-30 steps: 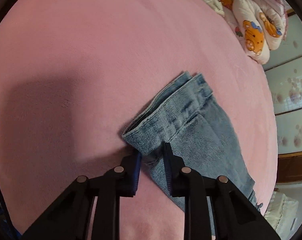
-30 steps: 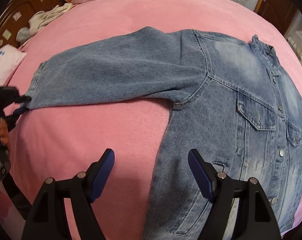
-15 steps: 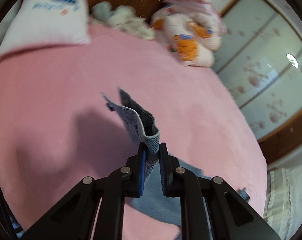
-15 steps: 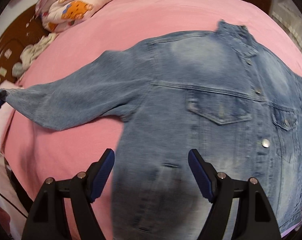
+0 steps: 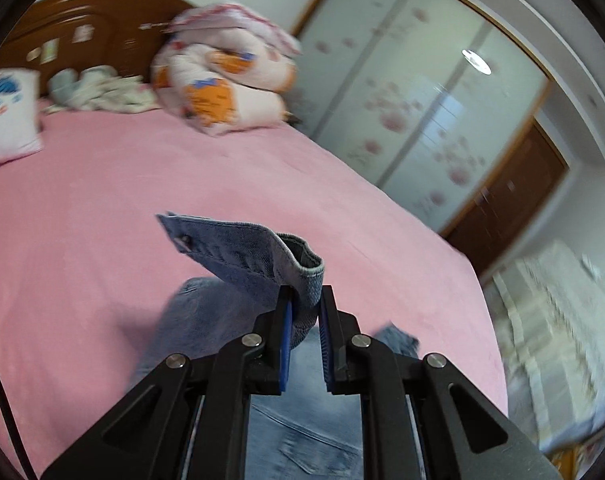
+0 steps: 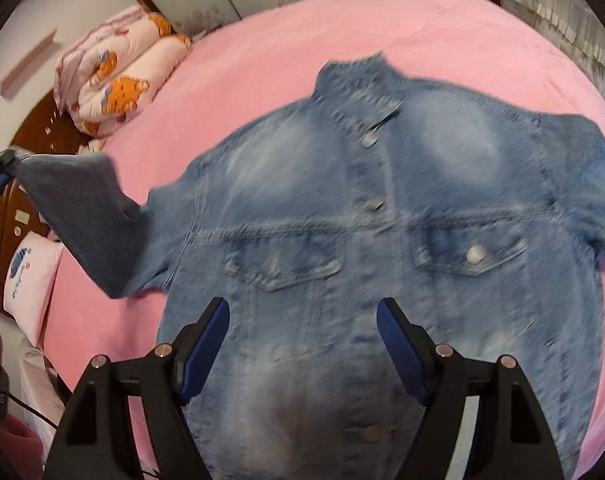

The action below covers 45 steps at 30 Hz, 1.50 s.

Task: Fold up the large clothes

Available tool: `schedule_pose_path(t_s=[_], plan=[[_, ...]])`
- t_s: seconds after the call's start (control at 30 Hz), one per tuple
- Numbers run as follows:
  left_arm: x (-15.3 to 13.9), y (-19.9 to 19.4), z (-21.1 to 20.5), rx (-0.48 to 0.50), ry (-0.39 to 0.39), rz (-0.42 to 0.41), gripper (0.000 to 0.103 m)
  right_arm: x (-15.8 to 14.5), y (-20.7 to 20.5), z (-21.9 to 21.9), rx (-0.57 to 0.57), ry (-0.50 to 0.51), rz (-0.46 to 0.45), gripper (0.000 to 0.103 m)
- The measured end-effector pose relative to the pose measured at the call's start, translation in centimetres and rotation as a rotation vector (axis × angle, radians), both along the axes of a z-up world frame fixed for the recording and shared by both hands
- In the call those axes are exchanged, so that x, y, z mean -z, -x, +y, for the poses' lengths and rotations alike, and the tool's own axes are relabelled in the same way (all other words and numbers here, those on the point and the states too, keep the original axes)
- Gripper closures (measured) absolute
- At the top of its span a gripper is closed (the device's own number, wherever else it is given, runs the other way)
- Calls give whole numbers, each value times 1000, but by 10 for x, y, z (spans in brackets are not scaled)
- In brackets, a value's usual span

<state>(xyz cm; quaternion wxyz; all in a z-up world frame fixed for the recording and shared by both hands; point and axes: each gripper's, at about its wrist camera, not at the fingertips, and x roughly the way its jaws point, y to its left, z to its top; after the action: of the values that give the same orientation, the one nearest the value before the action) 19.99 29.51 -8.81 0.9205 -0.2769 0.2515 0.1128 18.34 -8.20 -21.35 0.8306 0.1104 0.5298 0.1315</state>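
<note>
The denim jacket (image 6: pixel 382 240) lies front-up and buttoned on the pink bed (image 6: pixel 262 28), collar pointing away toward the far edge, and nearest to me the right gripper (image 6: pixel 302 344) hovers over its lower front with the fingers spread wide and nothing between them. A second ago that gripper looked down at the armpit and the side seam; now it is centred over the button line between the two chest pockets. The bigger change is on the left: the left gripper (image 5: pixel 304 316) has its fingers pressed onto the cuff (image 5: pixel 262 256), which a second ago lay flat on the bed and is now lifted clear of it, the buttoned tab sticking out to the left. Seen from the right wrist, the sleeve (image 6: pixel 82 208) rises off the mattress and hangs in a dark sag from the shoulder up to the left edge of the view. To my eye that means the first fold is under way: the sleeve is being carried in over the chest, and the free gripper looks placed to steady or receive it. The other sleeve (image 6: pixel 582 184) is flat on the bed. Beyond, a rolled quilt (image 5: pixel 222 84) and a white pillow (image 5: pixel 6 116) sit by the wooden headboard (image 5: pixel 82 20), well apart from the jacket.
</note>
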Motion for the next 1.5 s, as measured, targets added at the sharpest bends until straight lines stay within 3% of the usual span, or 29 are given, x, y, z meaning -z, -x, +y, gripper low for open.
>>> schedule_pose_path(t_s=[0.2,0.3,0.5,0.57,0.63,0.67,0.7,0.8,0.9,1.0,1.17,1.3,1.5], plan=[[21,-38,-104,166,-33,66,93,-4,-13,-42,1,15,-83,27],[42,-53,-131,221,-45,105,93,-1,-16,-63,50,27,-155,27],[103,-69,-172,323,-55,219,92,17,-30,-88,70,134,-169,27],[123,-73,-174,340,-41,272,86,23,-34,-95,72,158,-167,27],[139,-76,-180,358,-20,346,62,29,-38,-101,77,162,-149,27],[143,-80,-178,354,-23,376,51,32,-40,-105,77,159,-134,27],[146,-80,-180,323,-45,425,29,35,-43,-107,74,152,-120,27],[143,-69,-172,243,-85,447,24,40,-47,-110,64,153,-95,27],[133,-61,-155,190,-128,480,12,41,-52,-110,49,115,-71,27],[128,-49,-131,151,-170,529,11,44,-58,-105,42,2,-14,27],[131,-28,-84,103,-202,618,11,62,-67,-82,41,-197,144,39],[145,-5,-46,49,-188,702,11,80,-67,-51,35,-255,286,41],[167,19,-6,17,-205,796,11,102,-57,-14,101,-360,396,50]])
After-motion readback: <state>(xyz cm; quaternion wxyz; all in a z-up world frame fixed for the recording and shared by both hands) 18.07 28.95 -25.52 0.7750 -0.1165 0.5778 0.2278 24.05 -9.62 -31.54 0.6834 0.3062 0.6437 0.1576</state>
